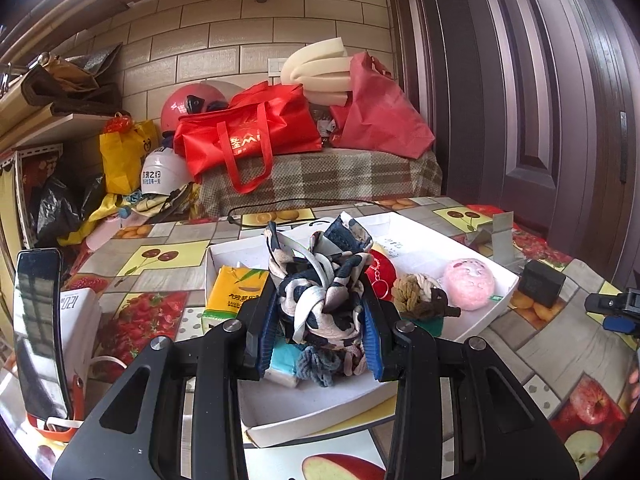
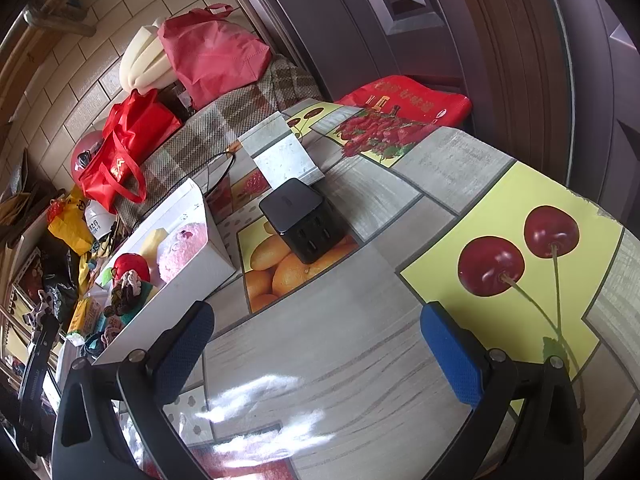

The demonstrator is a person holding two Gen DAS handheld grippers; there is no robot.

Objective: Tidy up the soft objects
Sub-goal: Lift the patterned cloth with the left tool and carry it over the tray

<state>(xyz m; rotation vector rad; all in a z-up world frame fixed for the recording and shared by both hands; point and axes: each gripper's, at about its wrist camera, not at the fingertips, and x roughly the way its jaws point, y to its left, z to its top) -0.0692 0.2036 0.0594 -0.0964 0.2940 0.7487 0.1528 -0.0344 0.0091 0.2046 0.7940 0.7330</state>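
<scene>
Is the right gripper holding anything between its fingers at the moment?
No, the right gripper stands wide open, with only the bare fruit-print tablecloth showing between its blue-padded fingers.

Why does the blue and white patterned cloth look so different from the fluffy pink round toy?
The knotted blue and white patterned cloth is squeezed between the left gripper's blue pads and held above the white cardboard tray; the fluffy pink round toy lies loose inside that tray. The cloth is a crumpled bundle of dark blue and cream; the toy is one smooth pale pink ball. Both look soft.
</scene>
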